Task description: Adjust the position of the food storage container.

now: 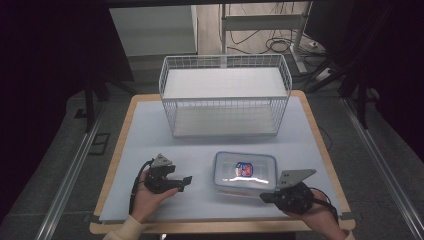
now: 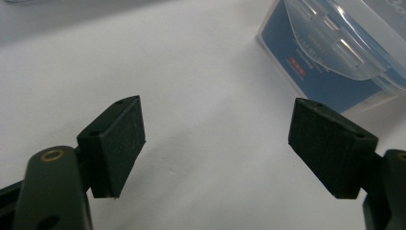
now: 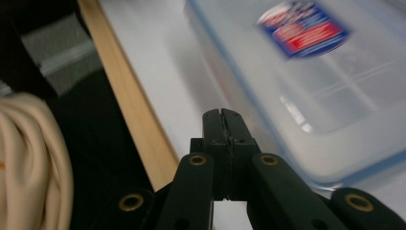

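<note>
A clear plastic container (image 1: pixel 245 170) with a blue-rimmed lid and a red and blue label lies flat on the pale mat, near the front of the table. My left gripper (image 1: pixel 182 178) sits to its left, pointing toward it, a short gap away. In the left gripper view its jaws (image 2: pixel 215 143) stand wide open over bare mat with nothing between them, and the container's corner (image 2: pixel 335 57) lies ahead to the right. My right gripper (image 1: pixel 264 198) is at the container's front right corner. Its jaws (image 3: pixel 223 117) are shut together with nothing in them, beside the container's edge (image 3: pixel 311 72).
A white wire basket (image 1: pixel 225 95) with two white shelves stands at the back of the mat. The table's wooden edge (image 3: pixel 129 105) runs close to my right gripper, with a cream sleeve (image 3: pixel 28 158) beside it. Bare mat lies between basket and container.
</note>
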A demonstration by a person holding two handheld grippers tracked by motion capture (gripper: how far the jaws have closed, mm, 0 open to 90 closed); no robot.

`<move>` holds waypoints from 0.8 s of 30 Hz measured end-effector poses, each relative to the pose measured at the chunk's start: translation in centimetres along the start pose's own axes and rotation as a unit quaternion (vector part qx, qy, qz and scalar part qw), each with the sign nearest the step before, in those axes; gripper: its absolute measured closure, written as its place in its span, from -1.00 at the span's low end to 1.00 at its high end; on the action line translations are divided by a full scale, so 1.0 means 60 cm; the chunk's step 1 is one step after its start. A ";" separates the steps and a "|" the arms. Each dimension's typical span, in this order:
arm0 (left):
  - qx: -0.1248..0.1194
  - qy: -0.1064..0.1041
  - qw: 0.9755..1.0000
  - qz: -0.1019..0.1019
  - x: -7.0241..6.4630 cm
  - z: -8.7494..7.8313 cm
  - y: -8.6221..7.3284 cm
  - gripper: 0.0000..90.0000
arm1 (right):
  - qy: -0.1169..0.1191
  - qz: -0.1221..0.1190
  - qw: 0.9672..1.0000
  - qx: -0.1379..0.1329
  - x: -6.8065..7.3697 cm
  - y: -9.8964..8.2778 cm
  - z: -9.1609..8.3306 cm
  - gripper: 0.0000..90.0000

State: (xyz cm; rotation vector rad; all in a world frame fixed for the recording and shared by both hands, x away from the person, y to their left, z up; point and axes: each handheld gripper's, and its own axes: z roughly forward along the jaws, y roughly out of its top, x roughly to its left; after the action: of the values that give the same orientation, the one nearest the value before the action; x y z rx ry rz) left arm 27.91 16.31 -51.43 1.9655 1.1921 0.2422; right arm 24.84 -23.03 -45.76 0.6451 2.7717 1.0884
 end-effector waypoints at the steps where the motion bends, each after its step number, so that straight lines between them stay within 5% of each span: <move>1: 0.000 0.000 1.000 0.000 0.000 0.000 0.000 -0.56 | 0.000 0.000 1.000 0.000 0.000 0.000 0.000 0.99; 7: 0.002 -0.001 1.000 0.003 -0.003 0.002 0.000 -0.56 | -0.015 -0.012 0.999 0.048 0.000 -0.024 0.026 1.00; 18: -0.004 0.001 1.000 0.004 -0.002 0.002 0.000 -0.55 | -0.045 0.003 0.998 0.051 -0.023 -0.035 0.036 1.00; 24: -0.003 0.002 1.000 0.004 -0.002 0.003 0.000 -0.55 | -0.040 0.009 0.998 0.046 -0.032 -0.037 0.038 1.00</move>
State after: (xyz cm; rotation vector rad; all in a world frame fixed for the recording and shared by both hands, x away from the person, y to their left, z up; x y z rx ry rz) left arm 27.96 16.12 -51.52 1.9657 1.1841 0.2529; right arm 26.34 -23.82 -49.05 0.7097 2.7659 0.9228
